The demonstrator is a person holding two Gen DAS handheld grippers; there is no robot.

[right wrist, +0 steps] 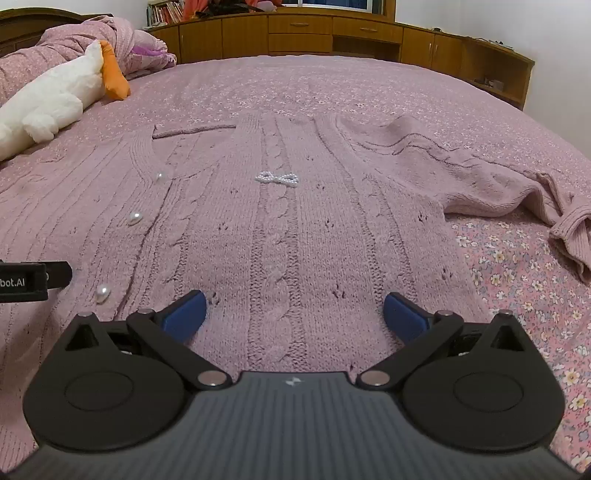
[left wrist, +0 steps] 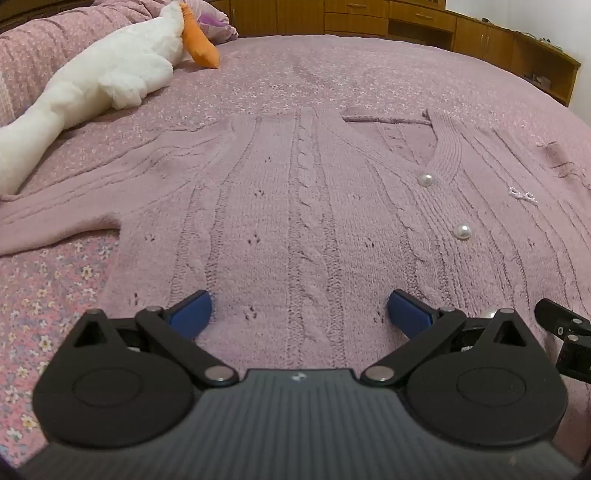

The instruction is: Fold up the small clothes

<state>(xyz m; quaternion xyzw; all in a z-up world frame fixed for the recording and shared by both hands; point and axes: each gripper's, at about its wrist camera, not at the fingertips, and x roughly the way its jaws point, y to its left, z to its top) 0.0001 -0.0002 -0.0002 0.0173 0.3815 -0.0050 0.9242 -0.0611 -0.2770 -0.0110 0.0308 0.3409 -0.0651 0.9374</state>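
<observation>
Item: pink cable-knit cardigan [left wrist: 295,206], laid flat and face up on a bed covered by a pink floral bedspread [left wrist: 48,295], hem toward the cameras and neckline away. Left sleeve [left wrist: 74,206] lies stretched out flat to the side in the left wrist view; right sleeve [right wrist: 517,184] lies rumpled and bent, its cuff bunched on the bedspread in the right wrist view. Fittings: pearl buttons [left wrist: 462,232] in a row along the front placket; a small pearl bow [right wrist: 277,178] on the chest panel right of the placket. Left gripper [left wrist: 300,314]: held low over the hem region of the left front panel, pointing up the garment toward the collar, level; its blue fingertips [left wrist: 192,310] are spread wide with bare knit between them, gripping nothing. Whether the tips touch the fabric cannot be told. Right gripper [right wrist: 293,314]: same low, forward-pointing pose over the right front panel, just beside the left gripper, whose black body shows at the left edge of the right wrist view; its blue fingertips [right wrist: 184,314] are likewise spread wide and empty. Surroundings: white plush goose [left wrist: 110,77] with an orange beak lying at the far left of the bed; bunched pink quilt [right wrist: 122,40] behind it; wooden cabinets [right wrist: 314,33] along the far wall.
</observation>
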